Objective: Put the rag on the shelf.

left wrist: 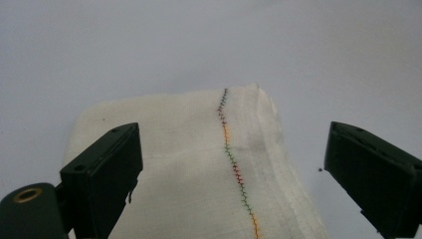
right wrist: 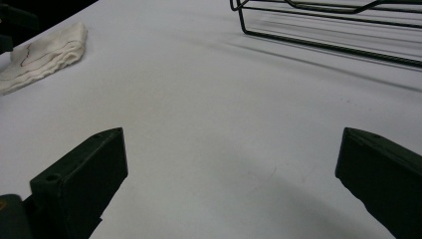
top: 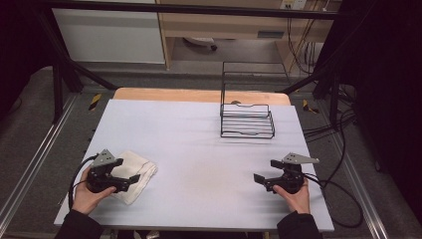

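Left gripper (top: 130, 178) spread wide over the folded cloth (top: 137, 172), gripping nothing; right gripper (top: 264, 171) spread wide above bare table (top: 199, 149), empty.

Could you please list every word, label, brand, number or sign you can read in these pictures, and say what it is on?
None can be read.
The folded cloth bears a line of coloured stitching, with no lettering.
The wire rack, the table and both grippers carry no legible marks.
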The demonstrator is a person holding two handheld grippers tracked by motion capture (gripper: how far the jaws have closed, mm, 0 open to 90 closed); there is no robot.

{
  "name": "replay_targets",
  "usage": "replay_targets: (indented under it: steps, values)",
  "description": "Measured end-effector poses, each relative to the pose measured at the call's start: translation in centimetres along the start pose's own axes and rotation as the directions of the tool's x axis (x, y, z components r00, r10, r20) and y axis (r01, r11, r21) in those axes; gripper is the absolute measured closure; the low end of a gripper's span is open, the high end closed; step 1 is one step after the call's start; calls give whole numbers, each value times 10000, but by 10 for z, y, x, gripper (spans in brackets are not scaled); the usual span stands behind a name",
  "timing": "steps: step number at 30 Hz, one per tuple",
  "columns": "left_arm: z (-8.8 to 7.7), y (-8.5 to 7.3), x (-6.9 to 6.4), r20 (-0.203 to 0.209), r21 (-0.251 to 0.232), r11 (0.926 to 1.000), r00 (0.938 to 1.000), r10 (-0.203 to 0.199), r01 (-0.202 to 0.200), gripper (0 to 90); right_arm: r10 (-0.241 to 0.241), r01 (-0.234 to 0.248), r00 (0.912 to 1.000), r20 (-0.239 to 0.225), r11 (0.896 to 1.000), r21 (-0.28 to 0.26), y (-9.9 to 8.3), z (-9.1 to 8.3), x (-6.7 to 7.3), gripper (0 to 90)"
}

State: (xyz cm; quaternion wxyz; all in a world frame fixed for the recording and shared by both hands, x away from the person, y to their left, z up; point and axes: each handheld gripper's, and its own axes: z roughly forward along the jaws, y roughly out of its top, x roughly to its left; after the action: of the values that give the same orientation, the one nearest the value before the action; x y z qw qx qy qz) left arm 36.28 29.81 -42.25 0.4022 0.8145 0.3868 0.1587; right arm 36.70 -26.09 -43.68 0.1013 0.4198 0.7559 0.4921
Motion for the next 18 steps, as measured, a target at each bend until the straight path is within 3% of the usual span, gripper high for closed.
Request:
replay_targets:
  steps: [18]
  values:
    - [6, 4, -8, 2, 30, 9999, 9999, 108, -108, 86, -86, 84, 9999, 127, 9999, 110, -1, 1, 0, 5]
